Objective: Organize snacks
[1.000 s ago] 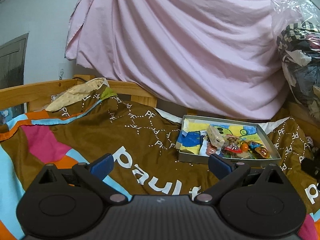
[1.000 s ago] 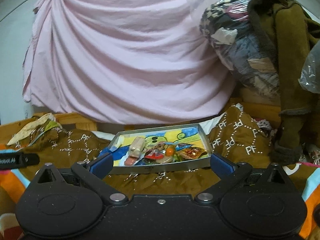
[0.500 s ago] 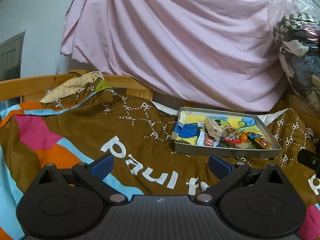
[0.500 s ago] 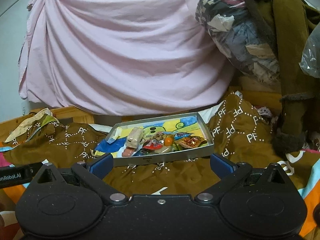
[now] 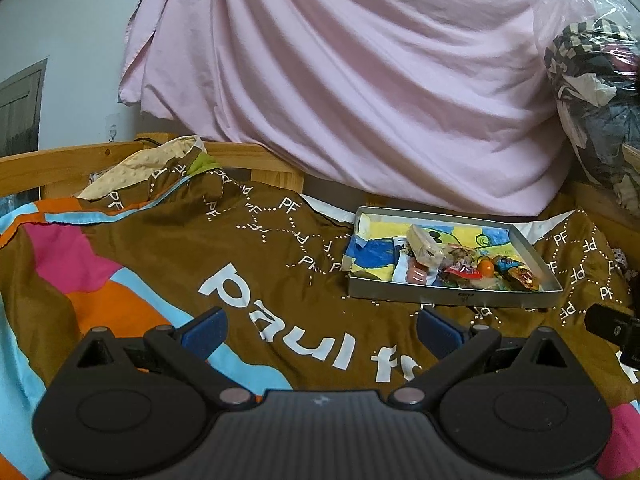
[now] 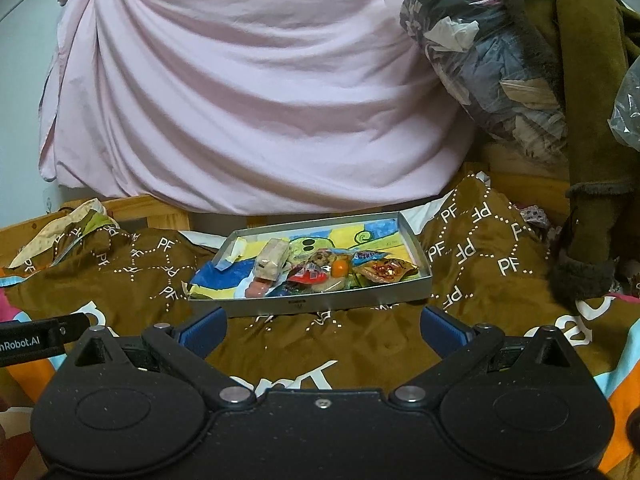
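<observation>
Grey metal tray (image 5: 452, 300), right of centre in the left wrist view, holds the snacks (image 5: 460, 266) heaped along its near edge on a patterned blanket (image 5: 160, 264); the left gripper (image 5: 320, 330) hangs short of it, spread wide and holding nothing. In the right wrist view the tray (image 6: 308, 306) sits mid-frame with the snacks (image 6: 332, 270) inside; the right gripper (image 6: 322, 326), likewise wide and bare, faces it squarely, probably to keep the pile in reach.

A brown quilt (image 5: 248, 264) printed with white lettering and bright colour patches covers the bed, a pink sheet (image 6: 248, 92) draped behind; far right, bagged clothes (image 6: 480, 60) and a brown coat (image 6: 588, 128) hang.
</observation>
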Available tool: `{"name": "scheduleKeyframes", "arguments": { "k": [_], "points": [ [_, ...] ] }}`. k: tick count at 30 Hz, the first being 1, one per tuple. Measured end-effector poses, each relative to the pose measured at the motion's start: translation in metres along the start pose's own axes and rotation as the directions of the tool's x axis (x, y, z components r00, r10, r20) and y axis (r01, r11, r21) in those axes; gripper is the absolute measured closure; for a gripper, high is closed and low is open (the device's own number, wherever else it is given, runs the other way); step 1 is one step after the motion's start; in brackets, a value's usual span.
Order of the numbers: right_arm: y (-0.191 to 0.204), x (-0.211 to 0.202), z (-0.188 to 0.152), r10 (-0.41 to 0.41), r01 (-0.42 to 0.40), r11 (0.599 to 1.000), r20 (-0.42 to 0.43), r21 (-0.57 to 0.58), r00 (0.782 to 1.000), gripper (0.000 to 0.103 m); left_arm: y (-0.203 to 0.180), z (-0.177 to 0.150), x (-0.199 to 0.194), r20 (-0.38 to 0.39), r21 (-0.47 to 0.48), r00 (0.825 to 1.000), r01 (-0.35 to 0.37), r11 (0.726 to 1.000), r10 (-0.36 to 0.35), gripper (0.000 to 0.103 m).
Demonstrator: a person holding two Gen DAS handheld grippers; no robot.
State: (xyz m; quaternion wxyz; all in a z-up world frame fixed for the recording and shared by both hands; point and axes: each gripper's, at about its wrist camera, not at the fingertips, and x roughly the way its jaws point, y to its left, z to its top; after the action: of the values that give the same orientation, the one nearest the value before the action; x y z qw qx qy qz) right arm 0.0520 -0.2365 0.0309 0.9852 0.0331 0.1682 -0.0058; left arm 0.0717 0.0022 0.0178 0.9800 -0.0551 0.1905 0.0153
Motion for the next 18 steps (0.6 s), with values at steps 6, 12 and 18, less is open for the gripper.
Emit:
{"name": "scheduleKeyframes", "arguments": {
  "k": [6, 12, 18],
  "points": [
    [0.0001, 0.0009, -0.0004, 0.005, -0.005, 1.0, -0.006, -0.002, 1.0, 0.001, -0.0002, -0.0001, -0.0007, 0.0, 0.0, 1.0, 0.001, 1.0, -0.001, 0.0],
    [0.0006, 0.0019, -0.0009, 0.008, -0.008, 1.0, -0.011, -0.004, 1.0, 0.001, -0.0001, -0.0006, -0.0008, 0.002, 0.0, 1.0, 0.0, 1.0, 0.0, 0.0],
    [0.0002, 0.0024, -0.0008, 0.009, -0.009, 1.0, -0.014, -0.007, 1.0, 0.001, -0.0002, -0.0007, -0.0016, 0.001, 0.0, 1.0, -0.003, 1.0, 0.003, 0.0]
  ]
}}
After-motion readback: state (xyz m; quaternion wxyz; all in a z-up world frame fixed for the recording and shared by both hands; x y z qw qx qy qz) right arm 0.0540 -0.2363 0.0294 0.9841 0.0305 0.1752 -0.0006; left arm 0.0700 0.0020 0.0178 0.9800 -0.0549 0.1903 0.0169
